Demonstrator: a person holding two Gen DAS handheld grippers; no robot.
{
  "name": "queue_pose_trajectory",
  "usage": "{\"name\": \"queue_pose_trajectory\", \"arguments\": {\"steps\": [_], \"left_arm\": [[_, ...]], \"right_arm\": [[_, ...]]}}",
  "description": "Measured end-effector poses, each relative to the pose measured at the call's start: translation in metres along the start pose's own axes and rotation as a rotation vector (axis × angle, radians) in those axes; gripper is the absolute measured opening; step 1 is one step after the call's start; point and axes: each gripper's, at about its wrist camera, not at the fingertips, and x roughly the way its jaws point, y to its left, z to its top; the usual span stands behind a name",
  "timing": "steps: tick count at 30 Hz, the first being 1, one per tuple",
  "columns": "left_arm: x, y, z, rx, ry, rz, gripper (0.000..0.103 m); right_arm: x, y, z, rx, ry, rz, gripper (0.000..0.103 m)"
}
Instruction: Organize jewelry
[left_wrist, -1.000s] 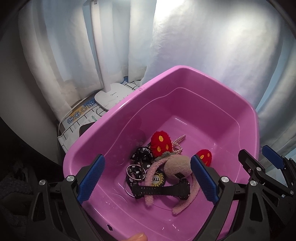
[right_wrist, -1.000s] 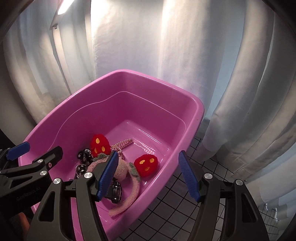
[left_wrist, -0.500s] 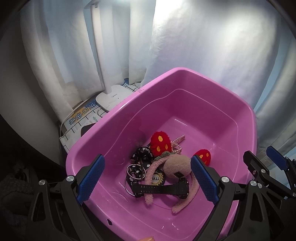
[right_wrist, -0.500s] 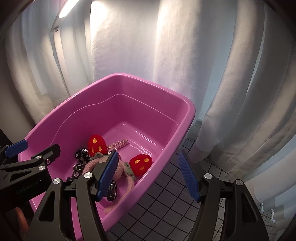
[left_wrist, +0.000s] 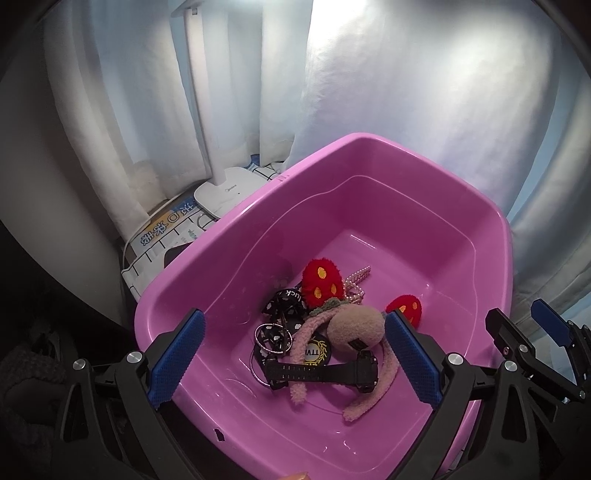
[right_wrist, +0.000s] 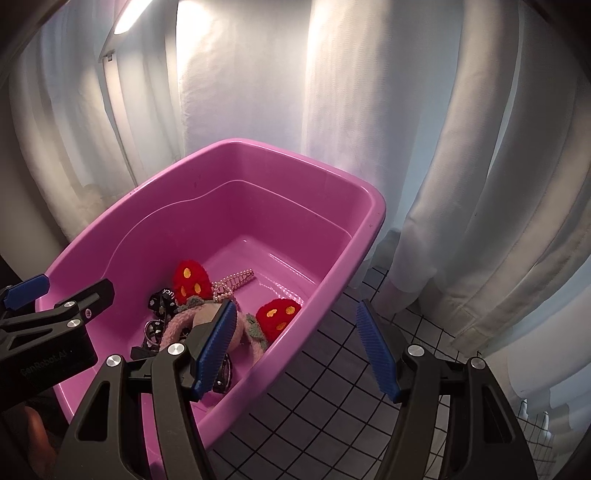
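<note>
Left wrist view: the left gripper (left_wrist: 293, 365) hangs over the pink tub (left_wrist: 493, 236), jaws apart and empty. The right gripper (right_wrist: 297, 349) straddles the tub's rim, jaws likewise apart, gripping nothing.

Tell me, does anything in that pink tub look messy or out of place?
Yes. In the tub everything lies in one tangled heap: the watch across the pink headband, key rings and pearl chain underneath. One red plush sits apart. Nothing looks broken.

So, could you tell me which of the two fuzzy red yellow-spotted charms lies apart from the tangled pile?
The smaller fuzzy red charm, alone on the pink plastic tub floor; the larger red charm sits against the pearl bead strand.
</note>
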Motion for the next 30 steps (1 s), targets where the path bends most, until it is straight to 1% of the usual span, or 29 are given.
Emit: {"name": "queue_pose_trajectory", "arguments": {"steps": [22,30], "left_arm": [[0.0017,0.0006,-0.0027,-0.012,0.016,-0.002,0.096],[0.0028,0.0032,-0.0047,-0.015,0.022,0.008,0.097]], "right_arm": [[-0.0018,-0.0004,-0.0025,-0.004,-0.004,0.002,0.064],[-0.0027,-0.0002,-0.0027,-0.006,-0.004,0.005,0.064]]}}
